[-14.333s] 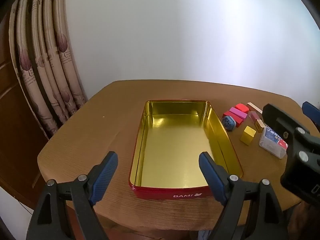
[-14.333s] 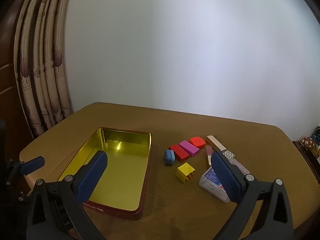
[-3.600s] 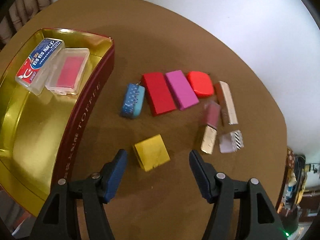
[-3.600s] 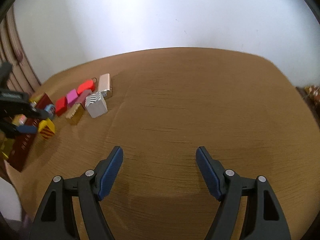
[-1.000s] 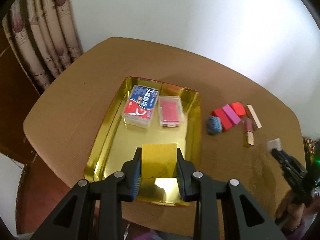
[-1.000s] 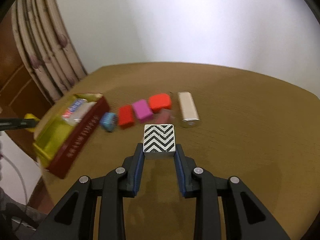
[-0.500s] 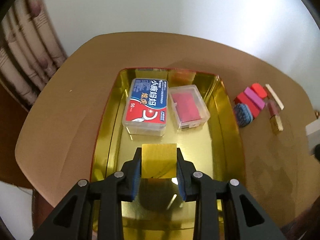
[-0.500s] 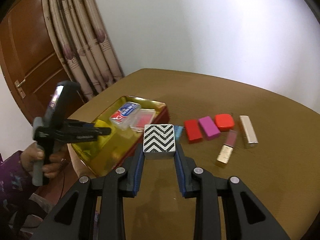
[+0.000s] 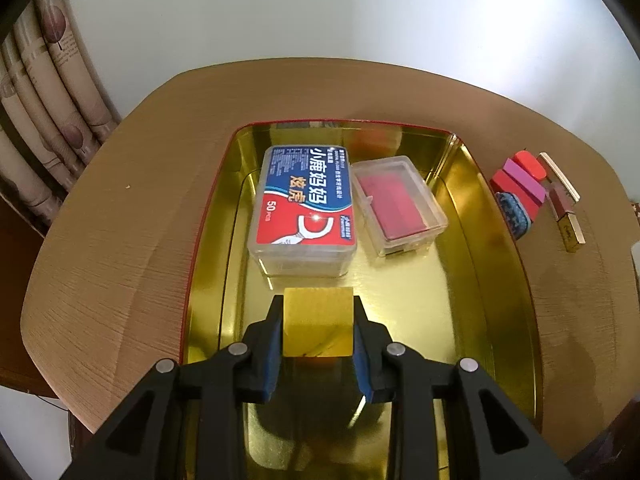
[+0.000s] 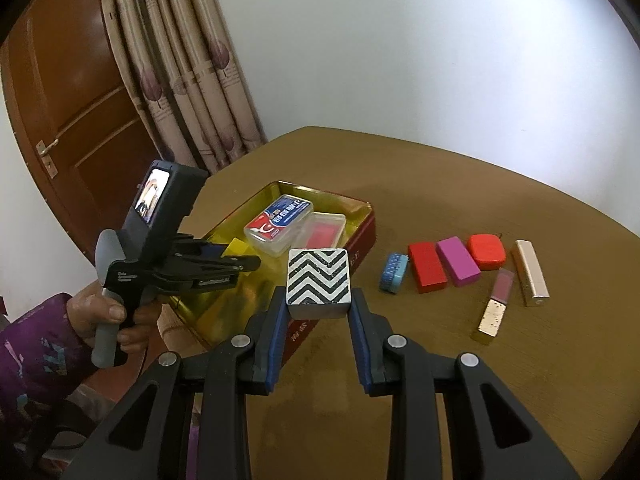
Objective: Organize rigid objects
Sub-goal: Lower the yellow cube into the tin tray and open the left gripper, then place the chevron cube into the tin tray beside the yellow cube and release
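Observation:
My left gripper (image 9: 318, 322) is shut on a yellow block (image 9: 318, 320) and holds it low over the near middle of the gold tin (image 9: 496, 280). The tin holds a floss box (image 9: 306, 196) and a clear case with a pink insert (image 9: 398, 206). My right gripper (image 10: 319, 306) is shut on a zigzag black-and-white block (image 10: 318, 276), held above the table beside the tin's (image 10: 362, 232) right wall. The left gripper (image 10: 240, 266) and yellow block (image 10: 238, 248) show in the right wrist view.
On the table right of the tin lie a blue brush (image 10: 394, 272), a red block (image 10: 426, 266), a magenta block (image 10: 458, 262), an orange-red case (image 10: 486, 252), a lipstick (image 10: 496, 304) and a rose-gold tube (image 10: 530, 272). Curtains (image 10: 180, 60) and a door (image 10: 68, 92) stand behind.
My left gripper has lowered the yellow block closer to the tin floor. My right gripper has moved the zigzag block a little closer to the tin.

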A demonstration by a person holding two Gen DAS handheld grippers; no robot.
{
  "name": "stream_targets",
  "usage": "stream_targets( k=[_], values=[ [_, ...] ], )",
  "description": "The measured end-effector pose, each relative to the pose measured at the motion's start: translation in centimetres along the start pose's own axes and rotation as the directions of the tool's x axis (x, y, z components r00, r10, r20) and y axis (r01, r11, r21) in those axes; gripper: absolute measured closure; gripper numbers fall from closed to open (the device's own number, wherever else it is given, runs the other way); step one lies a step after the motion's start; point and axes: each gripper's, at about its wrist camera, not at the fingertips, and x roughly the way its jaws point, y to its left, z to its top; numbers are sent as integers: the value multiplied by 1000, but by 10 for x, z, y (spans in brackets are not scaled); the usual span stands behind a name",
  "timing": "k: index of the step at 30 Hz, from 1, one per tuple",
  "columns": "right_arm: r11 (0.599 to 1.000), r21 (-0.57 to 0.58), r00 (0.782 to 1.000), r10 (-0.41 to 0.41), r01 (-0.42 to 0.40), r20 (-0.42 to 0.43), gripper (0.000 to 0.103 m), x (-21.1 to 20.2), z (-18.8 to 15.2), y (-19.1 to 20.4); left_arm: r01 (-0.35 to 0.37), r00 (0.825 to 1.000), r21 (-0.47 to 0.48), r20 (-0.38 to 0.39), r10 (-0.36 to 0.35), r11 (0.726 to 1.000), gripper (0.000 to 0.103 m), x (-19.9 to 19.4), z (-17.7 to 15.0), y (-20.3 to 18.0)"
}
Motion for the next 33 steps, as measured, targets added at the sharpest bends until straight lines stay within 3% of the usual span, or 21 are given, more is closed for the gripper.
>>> stream_targets(
  k=[19,33],
  values=[
    [1000,-28,1000,1,-1,-9,76,4,4,16,-38,999,50,25,37,998,72,3,-3,-7],
    [999,-36,1000,7,-8,-7,76,4,8,21,-23,999,47,39,22,999,71,-9,-2,-6]
  ],
)
